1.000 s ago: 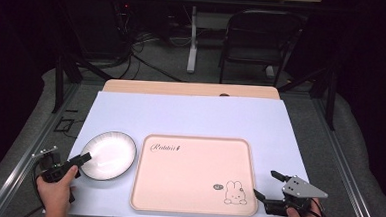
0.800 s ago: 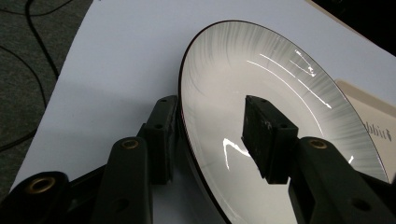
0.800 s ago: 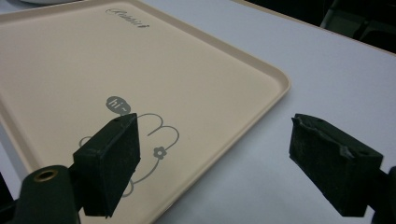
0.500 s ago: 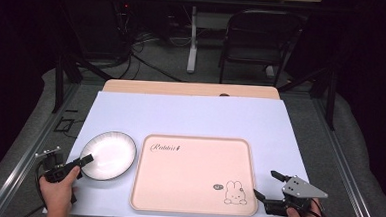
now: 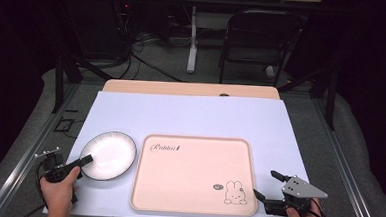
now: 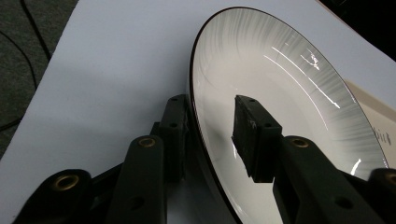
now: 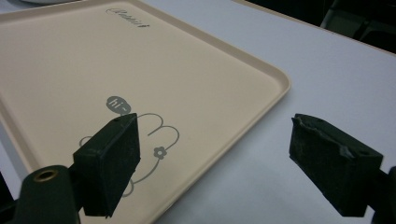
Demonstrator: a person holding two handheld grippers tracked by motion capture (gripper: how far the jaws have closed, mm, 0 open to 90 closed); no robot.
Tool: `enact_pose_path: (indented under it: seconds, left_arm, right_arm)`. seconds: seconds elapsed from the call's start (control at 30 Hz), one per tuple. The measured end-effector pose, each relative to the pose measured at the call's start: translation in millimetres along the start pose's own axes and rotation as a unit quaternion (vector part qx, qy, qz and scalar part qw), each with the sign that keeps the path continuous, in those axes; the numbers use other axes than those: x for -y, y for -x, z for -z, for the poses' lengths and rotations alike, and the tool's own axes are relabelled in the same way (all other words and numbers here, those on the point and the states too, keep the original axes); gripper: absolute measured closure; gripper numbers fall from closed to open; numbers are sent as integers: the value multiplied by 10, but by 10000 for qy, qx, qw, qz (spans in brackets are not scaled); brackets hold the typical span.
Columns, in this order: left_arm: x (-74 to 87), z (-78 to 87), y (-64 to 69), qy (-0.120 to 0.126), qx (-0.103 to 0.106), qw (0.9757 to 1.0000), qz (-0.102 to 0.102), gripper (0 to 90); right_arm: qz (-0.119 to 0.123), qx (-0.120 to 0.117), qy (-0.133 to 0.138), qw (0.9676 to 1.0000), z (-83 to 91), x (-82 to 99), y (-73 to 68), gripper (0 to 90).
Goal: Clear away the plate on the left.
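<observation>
A white plate (image 5: 109, 154) with a dark rim lies flat on the white table cover at the left. My left gripper (image 5: 83, 162) is at its near-left edge. In the left gripper view the plate (image 6: 289, 88) has its rim running between the jaws of the left gripper (image 6: 210, 135): one jaw is against the outside of the rim, the other is over the inside with a small gap. A pink tray (image 5: 192, 183) with a rabbit print lies in the middle. My right gripper (image 5: 265, 184) is open at the corner of the tray (image 7: 70, 60), and nothing lies between the jaws of the right gripper (image 7: 215, 154).
The white cover (image 5: 190, 113) spreads over a wooden table whose far edge (image 5: 189, 89) shows behind it. A folding chair (image 5: 260, 37) and cables stand on the floor beyond. A metal rail (image 5: 23, 164) runs along the table's left side.
My left gripper has crept forward and right, so its jaws now straddle the plate's rim. The plate, the tray and the right gripper have stayed put.
</observation>
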State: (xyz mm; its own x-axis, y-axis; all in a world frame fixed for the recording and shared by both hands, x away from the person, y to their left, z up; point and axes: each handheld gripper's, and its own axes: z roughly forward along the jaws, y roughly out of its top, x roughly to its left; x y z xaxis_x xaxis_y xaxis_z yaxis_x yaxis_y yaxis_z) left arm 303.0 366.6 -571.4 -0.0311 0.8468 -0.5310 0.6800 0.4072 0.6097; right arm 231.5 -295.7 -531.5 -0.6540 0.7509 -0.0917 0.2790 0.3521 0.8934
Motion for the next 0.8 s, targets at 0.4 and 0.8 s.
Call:
enact_pose_path:
  seconds: [0.4, 0.8]
  left_arm:
    - [-8, -6, -9, -12, -109, 9998, 184, 756]
    - [-12, -6, -86, 35, 181, 9973, 713, 806]
  right_arm:
    - [-5, -9, -17, 10000, -4, -1, 1, 157]
    - [-18, -15, -31, 10000, -6, -2, 4, 157]
